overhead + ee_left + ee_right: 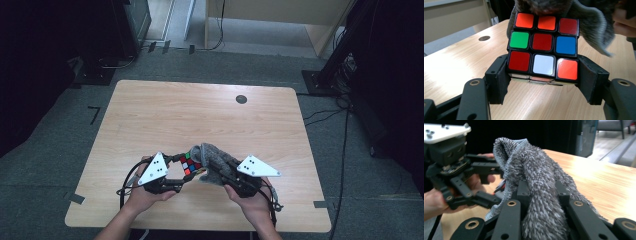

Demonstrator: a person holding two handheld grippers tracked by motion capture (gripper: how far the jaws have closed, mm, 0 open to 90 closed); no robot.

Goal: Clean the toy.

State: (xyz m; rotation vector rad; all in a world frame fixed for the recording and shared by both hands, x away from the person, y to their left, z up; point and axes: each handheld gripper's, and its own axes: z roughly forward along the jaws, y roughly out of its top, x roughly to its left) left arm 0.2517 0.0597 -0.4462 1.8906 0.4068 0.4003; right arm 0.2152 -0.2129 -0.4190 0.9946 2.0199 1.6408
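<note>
A Rubik's cube with red, orange, green, blue and white stickers is clamped between the jaws of my left gripper, which grips its bottom layer. In the high view the cube sits near the table's front middle, with the left gripper shut on it. A grey fuzzy cloth is bunched between the jaws of my right gripper, which is shut on it. The cloth drapes over the far side of the cube and touches it. Part of the cube is hidden behind the cloth.
The wooden table has a round dark grommet at the back right. Tape marks sit at the front corners. Dark equipment and cables stand on the floor beyond the table.
</note>
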